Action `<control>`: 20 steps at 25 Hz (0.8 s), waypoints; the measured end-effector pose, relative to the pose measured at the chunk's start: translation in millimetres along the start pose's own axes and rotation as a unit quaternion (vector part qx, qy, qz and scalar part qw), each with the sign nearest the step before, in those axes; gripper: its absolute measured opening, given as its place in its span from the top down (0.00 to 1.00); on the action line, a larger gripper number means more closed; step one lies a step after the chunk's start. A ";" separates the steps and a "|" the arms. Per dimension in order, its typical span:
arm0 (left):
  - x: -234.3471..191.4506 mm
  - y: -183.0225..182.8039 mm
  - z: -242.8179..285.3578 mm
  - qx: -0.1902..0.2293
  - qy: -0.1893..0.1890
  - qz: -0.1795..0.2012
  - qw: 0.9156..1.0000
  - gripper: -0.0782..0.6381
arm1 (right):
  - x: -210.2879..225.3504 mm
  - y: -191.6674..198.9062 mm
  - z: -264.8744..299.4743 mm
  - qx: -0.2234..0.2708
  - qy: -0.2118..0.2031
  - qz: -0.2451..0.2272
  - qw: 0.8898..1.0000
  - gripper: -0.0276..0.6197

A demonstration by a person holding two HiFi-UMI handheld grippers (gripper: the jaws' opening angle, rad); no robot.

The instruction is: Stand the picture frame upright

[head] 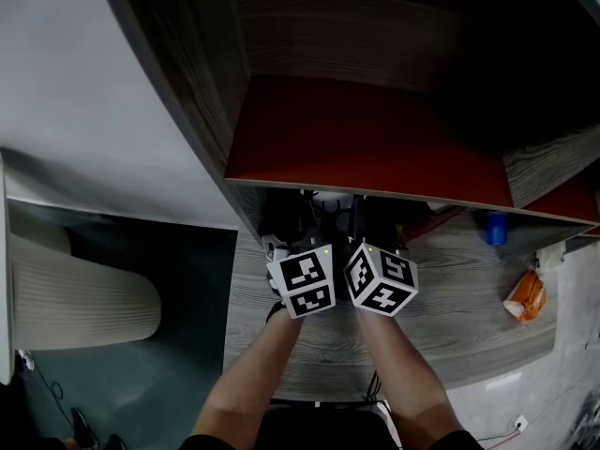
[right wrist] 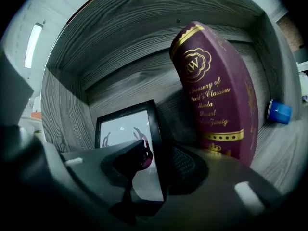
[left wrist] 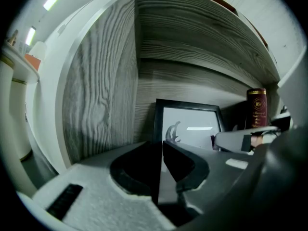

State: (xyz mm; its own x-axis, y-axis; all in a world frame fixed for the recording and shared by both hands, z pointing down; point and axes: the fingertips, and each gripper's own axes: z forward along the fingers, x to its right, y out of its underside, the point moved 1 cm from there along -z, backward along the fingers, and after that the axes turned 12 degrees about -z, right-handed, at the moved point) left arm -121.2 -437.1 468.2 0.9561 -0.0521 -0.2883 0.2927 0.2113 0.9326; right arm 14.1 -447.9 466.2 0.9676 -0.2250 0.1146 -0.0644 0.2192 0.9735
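Left gripper point(left wrist: 162, 150) pinches the black rectangular picture frame point(left wrist: 192, 125) standing in a grey wood-grain shelf point(left wrist: 101, 95); right gripper point(right wrist: 159, 153) straddles its other edge, jaws spread.

Picture frame point(left wrist: 190, 126): narrow black moulding, glazed, with a pale print bearing a dark antler-like motif. It stands upright on its lower edge, face outward, in a grey wood-grain shelf compartment point(left wrist: 101, 95) near the back wall, left of a maroon book point(right wrist: 216, 90). The left gripper point(left wrist: 161, 148) pinches its left edge; its right edge lies between the parted jaws of the right gripper point(right wrist: 154, 153).
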 end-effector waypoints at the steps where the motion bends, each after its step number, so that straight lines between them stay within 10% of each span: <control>1: 0.0 0.0 -0.1 -0.001 0.000 0.000 1.000 0.80 | 0.0 0.0 -0.1 -0.001 0.000 0.000 1.000 0.77; 20: 10.0 -14.9 -15.5 0.032 0.020 0.044 0.998 0.81 | -1.2 -0.6 -2.7 0.001 -0.005 -0.009 1.000 0.75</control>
State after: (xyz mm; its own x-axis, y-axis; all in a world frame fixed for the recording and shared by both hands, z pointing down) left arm -116.2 -425.6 448.1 0.9774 0.0035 -0.2112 0.2083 0.1513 0.9663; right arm 13.6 -445.2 464.9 0.9659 -0.2390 0.0998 -0.0481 0.2131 0.9759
